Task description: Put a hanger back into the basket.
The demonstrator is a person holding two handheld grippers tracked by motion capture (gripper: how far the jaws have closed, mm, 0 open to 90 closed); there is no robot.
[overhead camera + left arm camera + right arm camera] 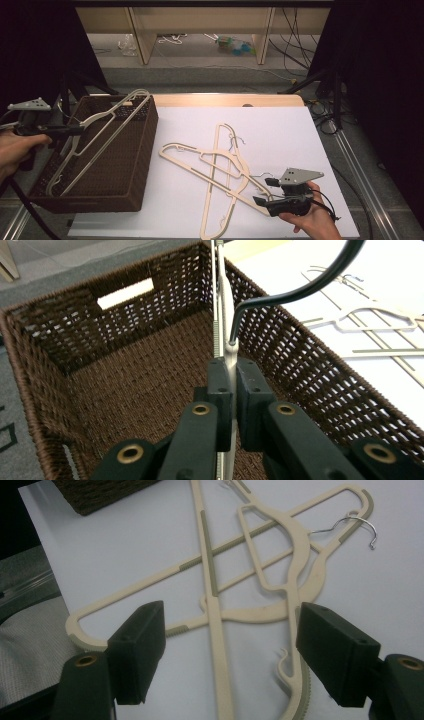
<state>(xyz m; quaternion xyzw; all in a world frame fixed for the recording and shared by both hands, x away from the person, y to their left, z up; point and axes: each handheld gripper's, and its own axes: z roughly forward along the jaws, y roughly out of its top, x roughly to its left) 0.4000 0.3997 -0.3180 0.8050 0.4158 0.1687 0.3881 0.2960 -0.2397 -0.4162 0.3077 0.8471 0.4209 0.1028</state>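
The left gripper [75, 129] is clenched on a cream plastic clothes hanger w/ a wire hook [100, 137], fingers [220, 390] pinching the thin neck just below where the hook enters the body. That hanger sits half inside the dark brown woven wicker basket [142, 165] at the left of the tabletop, tilted: its long axis runs diagonally from the basket's near-left bottom up to the far-right rim, where one shoulder end pokes over the edge; hook end toward the gripper, i.e. to the left. Judging by build, it's light, stiff and slick, w/ thin flat bars that could twist or slip in a pinch, so the neck is the sensible hold; the ribbed grey strip on a bar prob. gives some friction too. The wicker may snag the shoulder ends or the hook on the way down. Two more cream hangers [220, 170] lie crossed flat on the white sheet covering the tabletop [300, 135], well apart from the basket; one runs roughly near-to-far, the other slants from far-left to near-right, their wire hooks [357, 527] near the crossing. The right gripper [265, 192] rests at the near-right end of the slanted one, fingers [137, 645] released and spread wide, straddling the bars but not pressing on them. Best hold there, I'd say, is the neck or a single bar end, not the crossing.
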